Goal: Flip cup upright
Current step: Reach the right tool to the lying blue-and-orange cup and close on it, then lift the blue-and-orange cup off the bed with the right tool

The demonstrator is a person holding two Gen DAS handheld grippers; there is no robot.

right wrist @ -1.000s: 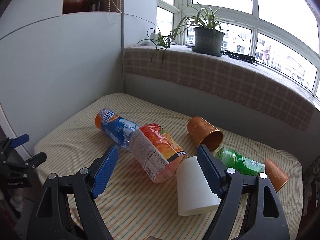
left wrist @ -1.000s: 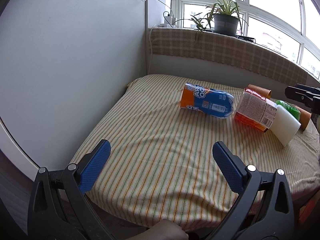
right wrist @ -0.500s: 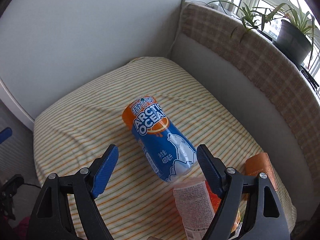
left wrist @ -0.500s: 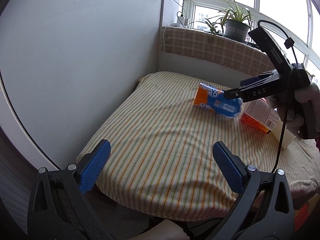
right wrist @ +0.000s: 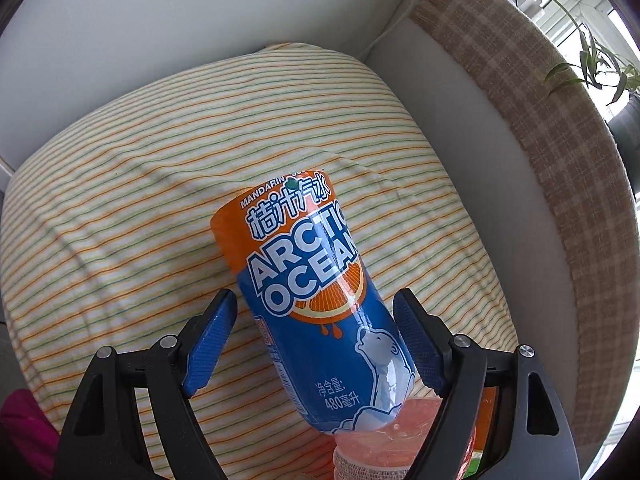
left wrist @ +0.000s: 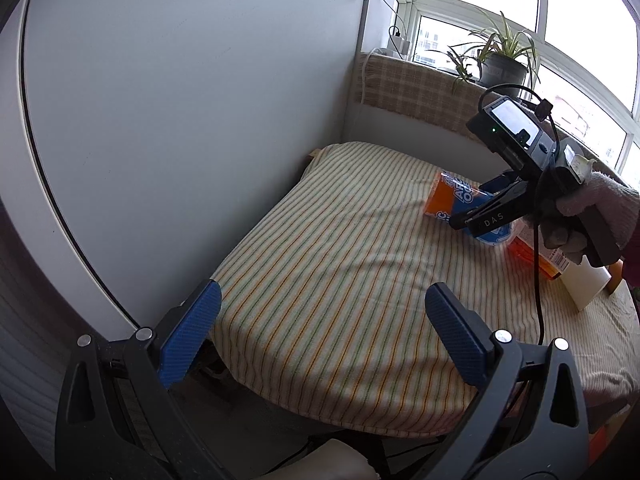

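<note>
A blue and orange Arctic Ocean bottle (right wrist: pixel 320 300) lies on its side on the striped cloth (right wrist: pixel 120 200). My right gripper (right wrist: pixel 316 336) is open, with one finger on each side of the bottle, not touching it. In the left wrist view the right gripper (left wrist: pixel 476 208) hangs over the same bottle (left wrist: pixel 448 196). A white cup (left wrist: pixel 586 284) lies on its side at the right edge. My left gripper (left wrist: pixel 320 334) is open and empty above the table's near left corner.
A red-orange bottle (right wrist: pixel 380 444) lies against the blue bottle's lower end. A grey wall (left wrist: pixel 180 120) bounds the left side. A checked ledge (right wrist: pixel 540 128) with a potted plant (left wrist: pixel 502 68) runs along the back.
My right gripper has dropped toward the blue bottle, so its fingers now straddle it. My left gripper has drawn back toward the near left corner.
</note>
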